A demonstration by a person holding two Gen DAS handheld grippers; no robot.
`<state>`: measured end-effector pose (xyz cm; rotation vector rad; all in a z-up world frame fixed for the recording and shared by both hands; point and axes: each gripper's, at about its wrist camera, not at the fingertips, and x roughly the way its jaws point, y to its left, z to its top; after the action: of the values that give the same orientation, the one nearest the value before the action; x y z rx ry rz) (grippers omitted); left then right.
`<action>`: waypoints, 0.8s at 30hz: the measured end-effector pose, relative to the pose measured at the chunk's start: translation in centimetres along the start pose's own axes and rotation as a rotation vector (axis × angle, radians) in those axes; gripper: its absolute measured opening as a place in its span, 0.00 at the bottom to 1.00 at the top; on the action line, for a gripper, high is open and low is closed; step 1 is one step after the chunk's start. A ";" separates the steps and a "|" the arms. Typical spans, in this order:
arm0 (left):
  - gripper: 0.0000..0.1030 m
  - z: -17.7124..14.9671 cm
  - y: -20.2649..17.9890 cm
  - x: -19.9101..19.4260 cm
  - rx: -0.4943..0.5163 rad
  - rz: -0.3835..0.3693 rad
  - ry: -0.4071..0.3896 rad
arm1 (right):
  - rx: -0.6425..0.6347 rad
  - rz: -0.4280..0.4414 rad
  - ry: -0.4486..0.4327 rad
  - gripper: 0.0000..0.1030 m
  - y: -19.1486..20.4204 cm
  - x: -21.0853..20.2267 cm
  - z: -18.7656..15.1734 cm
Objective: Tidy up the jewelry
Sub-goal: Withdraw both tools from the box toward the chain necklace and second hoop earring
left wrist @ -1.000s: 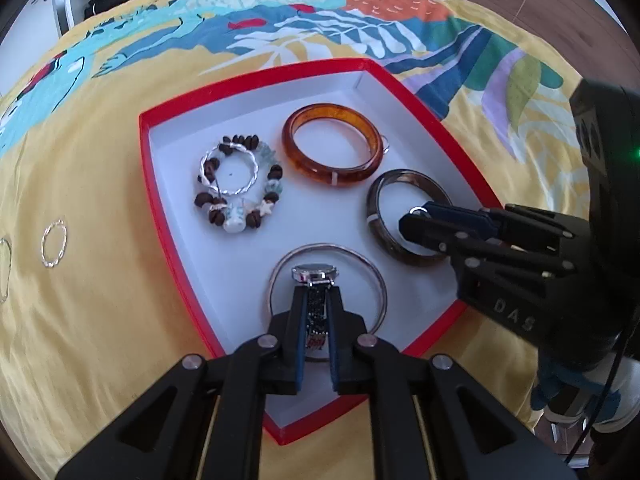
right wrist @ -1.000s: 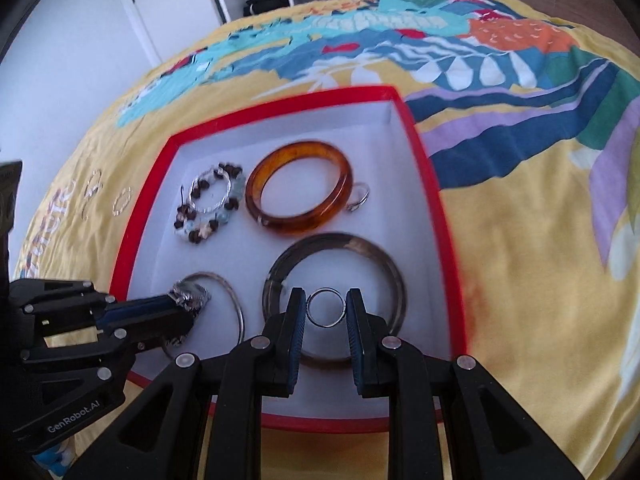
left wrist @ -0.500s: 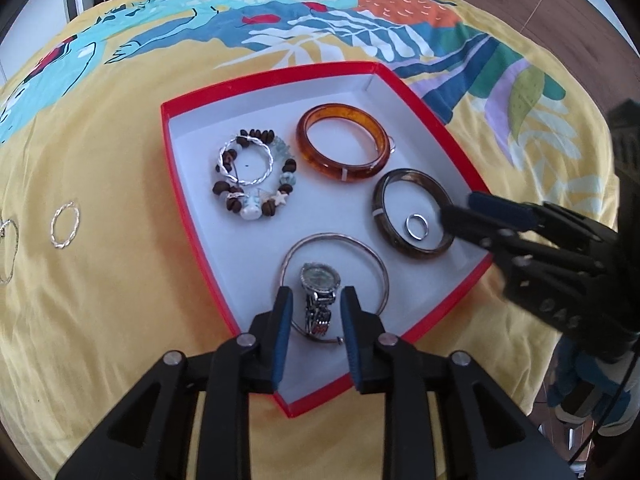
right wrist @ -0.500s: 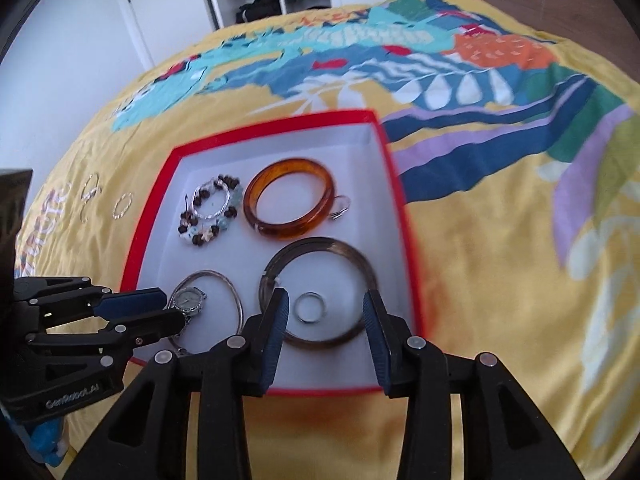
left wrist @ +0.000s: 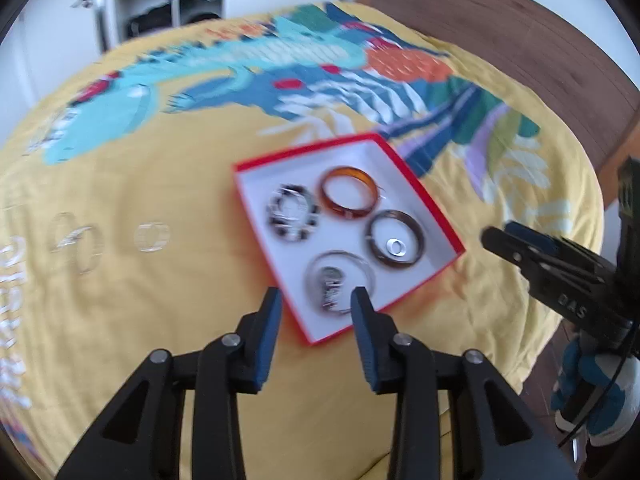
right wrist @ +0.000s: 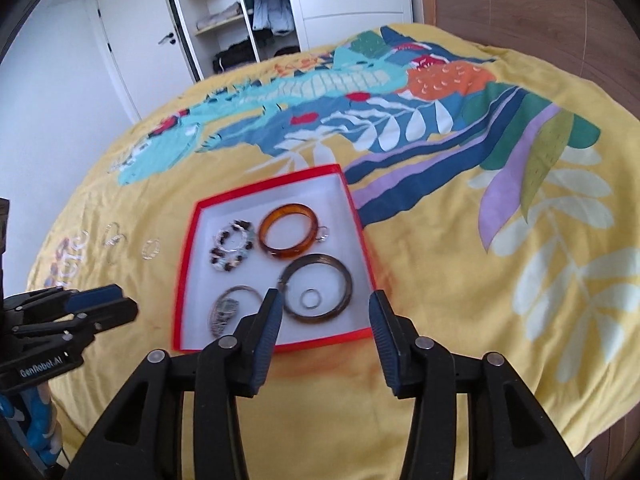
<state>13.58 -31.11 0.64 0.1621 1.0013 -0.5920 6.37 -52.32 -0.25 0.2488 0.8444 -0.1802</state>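
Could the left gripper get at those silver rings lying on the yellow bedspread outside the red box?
Probably yes: the left gripper is empty, its jaws opening, and the rings lie uncovered on the bedspread.

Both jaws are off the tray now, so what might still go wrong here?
The tray sits on a soft bedspread, so a bump may tip it and scatter the pieces. Three rings lie loose on the fabric left of it, pale and easy to miss. The small ring inside the dark bangle could slide about.
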 end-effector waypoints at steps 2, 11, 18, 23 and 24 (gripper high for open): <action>0.35 -0.3 0.7 -1.6 -0.018 0.030 -0.021 | 0.001 0.007 -0.014 0.48 0.8 -1.1 -0.3; 0.44 -3.3 3.8 -9.6 -0.061 0.198 -0.147 | -0.002 0.038 -0.061 0.50 4.8 -5.6 -1.8; 0.44 -6.0 5.2 -14.3 -0.073 0.243 -0.220 | -0.025 0.055 -0.094 0.50 7.6 -8.7 -2.7; 0.44 -7.6 5.9 -16.7 -0.079 0.251 -0.267 | -0.057 0.063 -0.107 0.52 9.9 -10.4 -3.5; 0.44 -7.9 6.0 -17.1 -0.080 0.250 -0.273 | -0.064 0.064 -0.107 0.52 10.3 -10.6 -3.6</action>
<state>4.10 -16.27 9.72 0.1295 0.7249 -0.3340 -0.47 -40.80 6.94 0.2040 0.7337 -0.1059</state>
